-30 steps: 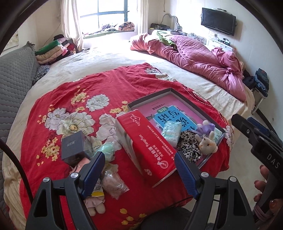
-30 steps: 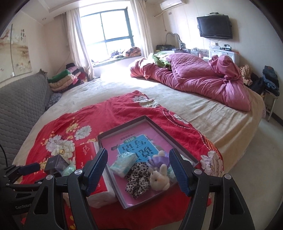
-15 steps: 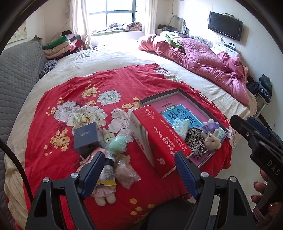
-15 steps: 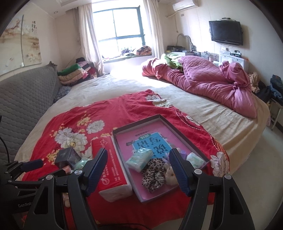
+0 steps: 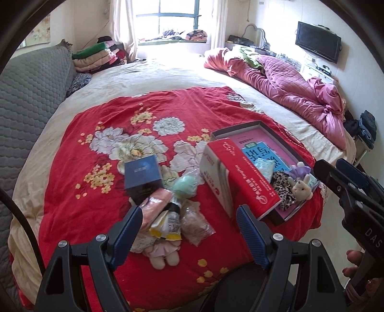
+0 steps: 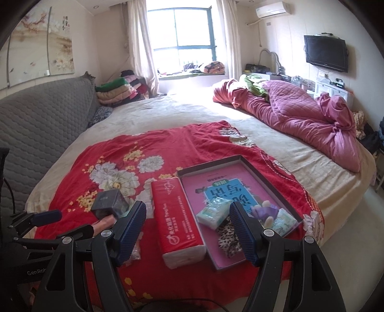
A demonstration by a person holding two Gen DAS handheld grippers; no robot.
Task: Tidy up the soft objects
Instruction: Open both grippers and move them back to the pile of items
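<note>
Left gripper (image 5: 189, 230) jaws wide, empty, above pile of small soft toys (image 5: 168, 223), right gripper (image 6: 188, 230) wide, empty, over long red tissue pack (image 6: 177, 220), beside shallow pink-lined cardboard tray (image 6: 240, 159)

Non-task surroundings, bedroom.

Bed (image 6: 192, 112): large, cream sheet. Red floral blanket (image 6: 182, 146) spread flat over its near half. Pink quilted duvet (image 6: 300, 115) bunched along the far right edge, a green cloth (image 6: 252, 82) lying on its far end.

Left: grey quilted headboard (image 6: 40, 115) along the bed. Folded blankets (image 6: 117, 90) stacked at its far end, near the curtain. Painted panel (image 6: 38, 43) on the wall above.

Far wall: window (image 6: 182, 36), bright, pale curtains (image 6: 141, 40) on both sides; bundled cloth on the sill.

Right wall: black television (image 6: 326, 52) mounted above a white cabinet (image 6: 328, 87); air conditioner (image 6: 273, 8) near the ceiling.

Dark blue cube box (image 5: 142, 176) sits on the blanket, near left.
</note>
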